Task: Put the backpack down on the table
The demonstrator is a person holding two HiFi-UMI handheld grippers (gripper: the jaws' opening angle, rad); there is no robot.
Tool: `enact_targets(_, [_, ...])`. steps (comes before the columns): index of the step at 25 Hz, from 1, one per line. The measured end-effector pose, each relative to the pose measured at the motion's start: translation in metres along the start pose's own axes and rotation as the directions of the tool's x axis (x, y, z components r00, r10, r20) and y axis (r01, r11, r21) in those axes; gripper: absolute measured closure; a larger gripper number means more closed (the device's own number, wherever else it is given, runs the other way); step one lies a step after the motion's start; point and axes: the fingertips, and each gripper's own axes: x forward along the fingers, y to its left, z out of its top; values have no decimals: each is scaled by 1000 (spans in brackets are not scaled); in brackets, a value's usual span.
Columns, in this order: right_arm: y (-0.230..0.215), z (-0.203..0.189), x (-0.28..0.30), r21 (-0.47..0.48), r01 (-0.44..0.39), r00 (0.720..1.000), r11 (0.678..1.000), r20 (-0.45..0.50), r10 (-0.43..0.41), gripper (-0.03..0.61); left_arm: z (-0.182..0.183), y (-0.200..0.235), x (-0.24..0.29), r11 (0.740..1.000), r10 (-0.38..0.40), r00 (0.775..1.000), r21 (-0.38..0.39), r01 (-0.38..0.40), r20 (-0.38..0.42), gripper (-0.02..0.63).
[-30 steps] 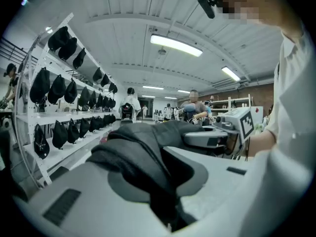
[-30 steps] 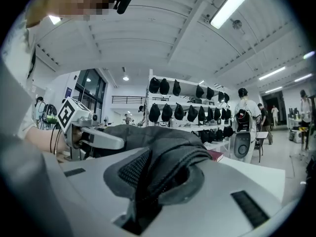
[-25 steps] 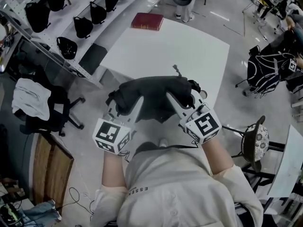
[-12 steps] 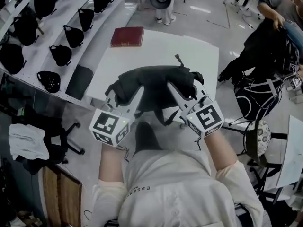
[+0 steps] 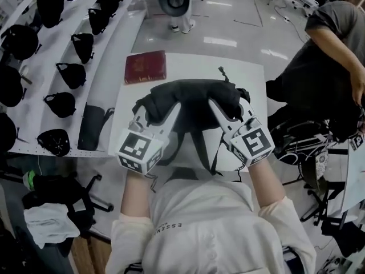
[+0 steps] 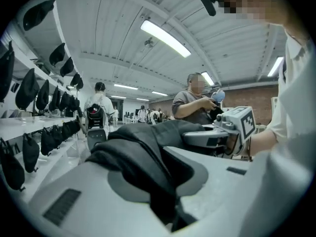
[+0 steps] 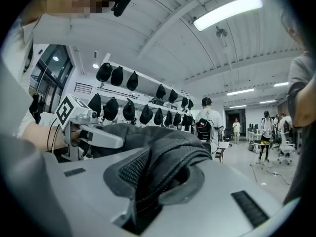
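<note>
A black backpack [image 5: 194, 99] hangs between my two grippers over the near part of the white table [image 5: 251, 79]. Its straps [image 5: 201, 147] dangle toward me, and whether its bottom touches the tabletop I cannot tell. My left gripper [image 5: 155, 114] is shut on a fold of the black fabric [image 6: 143, 157] at the pack's left side. My right gripper [image 5: 232, 112] is shut on a black mesh strap [image 7: 163, 167] at its right side. Each gripper view shows the other gripper across the pack: the right gripper [image 6: 232, 127] and the left gripper [image 7: 84, 130].
A red book [image 5: 146, 67] lies on the table's far left corner. White shelves [image 5: 108, 44] with several black bags run along the left. A person [image 5: 328, 50] stands by the table's right edge, above a black bag on a chair [image 5: 302, 147]. An office chair [image 5: 57, 190] is at lower left.
Both grippers have carried the backpack forward over the table. The table and the red book have come closer, and the pack's straps now hang over the table's near edge.
</note>
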Motion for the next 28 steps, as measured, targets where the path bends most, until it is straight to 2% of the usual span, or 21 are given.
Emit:
enact_targets(7, [-40,3,63,-24,74,997,997,-7,-74,494,9,66,47,997,-76,997,11,76,29,537])
enact_targets(14, [-85,-7,102,-48,150,989,988,-10,-150,492,10,106,102,986,-164,985,19,163,47,537])
enact_targets(21, [-125,-36,124,-35,189,981,981,-45,-191,491,-6,125,153,976,-216,975,5,216,40,537])
enact_targets(26, [-145,-53,127,-9,222,973,975,-63,-222,491,-17,126,174,976,-218,975,14,217,38,537])
enact_targets(28, [-147,-58,124,-4,207,977,978,-50,-207,489,-18,122,178,975,-221,975,18,221,35,537])
